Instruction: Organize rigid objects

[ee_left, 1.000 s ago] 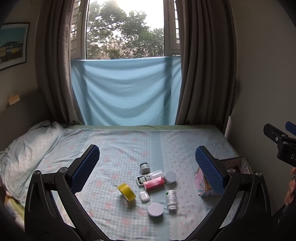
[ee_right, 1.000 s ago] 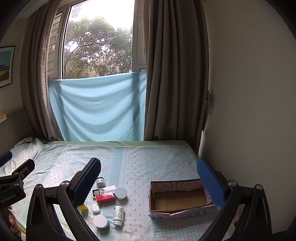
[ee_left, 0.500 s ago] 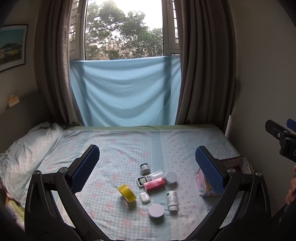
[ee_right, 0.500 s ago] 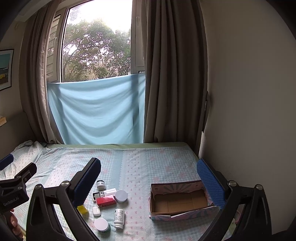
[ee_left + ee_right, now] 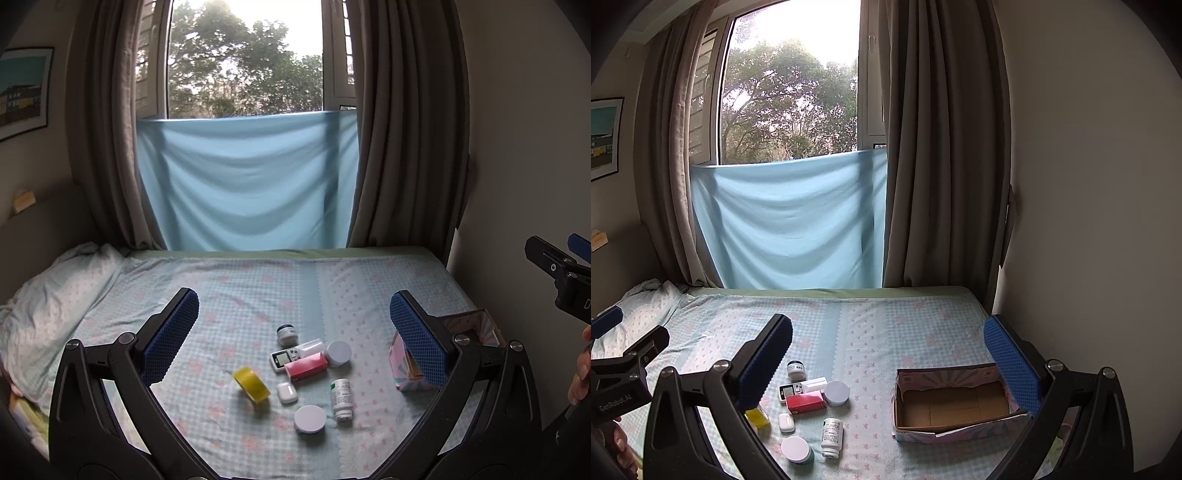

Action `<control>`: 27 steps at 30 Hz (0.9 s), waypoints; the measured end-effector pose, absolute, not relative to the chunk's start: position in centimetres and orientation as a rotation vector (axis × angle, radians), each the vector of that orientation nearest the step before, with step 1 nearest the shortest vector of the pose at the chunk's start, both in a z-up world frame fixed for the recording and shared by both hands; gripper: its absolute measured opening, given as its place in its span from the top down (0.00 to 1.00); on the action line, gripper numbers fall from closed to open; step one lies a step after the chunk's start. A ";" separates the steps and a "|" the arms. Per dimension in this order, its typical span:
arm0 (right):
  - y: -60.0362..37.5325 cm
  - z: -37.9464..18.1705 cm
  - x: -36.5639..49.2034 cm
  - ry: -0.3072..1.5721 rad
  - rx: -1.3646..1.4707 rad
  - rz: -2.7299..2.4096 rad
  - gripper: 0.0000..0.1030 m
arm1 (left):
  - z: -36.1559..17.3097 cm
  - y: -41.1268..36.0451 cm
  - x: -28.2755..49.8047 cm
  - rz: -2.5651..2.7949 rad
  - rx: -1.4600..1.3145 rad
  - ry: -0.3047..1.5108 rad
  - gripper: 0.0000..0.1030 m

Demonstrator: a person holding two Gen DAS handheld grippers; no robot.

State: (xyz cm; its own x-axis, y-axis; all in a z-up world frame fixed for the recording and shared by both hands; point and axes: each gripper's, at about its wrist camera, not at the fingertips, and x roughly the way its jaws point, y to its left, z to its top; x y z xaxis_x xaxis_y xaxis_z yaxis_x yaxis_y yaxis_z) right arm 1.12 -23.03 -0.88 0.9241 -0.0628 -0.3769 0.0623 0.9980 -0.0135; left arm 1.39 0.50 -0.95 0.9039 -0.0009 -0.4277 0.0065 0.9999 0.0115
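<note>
Both of your hand-held grippers hang above the bed (image 5: 258, 288), jaws spread wide, nothing in either: left hand-held gripper (image 5: 293, 332), right hand-held gripper (image 5: 888, 354).

The stuff to sort sits in one tight cluster mid-bed: yellow tape roll (image 5: 251, 384) on its edge, red box (image 5: 306, 370), white earbud case (image 5: 287, 392), pill bottle (image 5: 342, 398) lying down, two round white lids or jars (image 5: 310, 419) (image 5: 338, 353), small dark-lidded jar (image 5: 287, 334), and a white remote-like gadget w/ screen (image 5: 288, 357). The open cardboard box (image 5: 953, 404), empty, is well apart to the right, near the wall.

Risks, as I judge them:
- Mattress is soft, so pressing down may tip things or sink them.
- Tape roll and bottle are round & could roll off when nudged.
- Items touch each other around the red box; closing on one prob. shoves its neighbours.
- The box looks light w/ a torn front wall, so a drop on its rim could tip it.

Nothing blocks the path from cluster to box. A pillow (image 5: 55, 295) lies far left.
</note>
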 end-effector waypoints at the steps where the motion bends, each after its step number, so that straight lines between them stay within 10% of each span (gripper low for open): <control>1: -23.0 -0.9 1.1 0.386 -0.004 -0.065 0.00 | -1.0 0.5 1.4 -0.004 0.011 0.443 0.00; 27: -22.4 -1.0 1.7 0.367 0.006 -0.034 0.00 | -0.9 1.3 1.6 0.007 0.000 0.439 0.00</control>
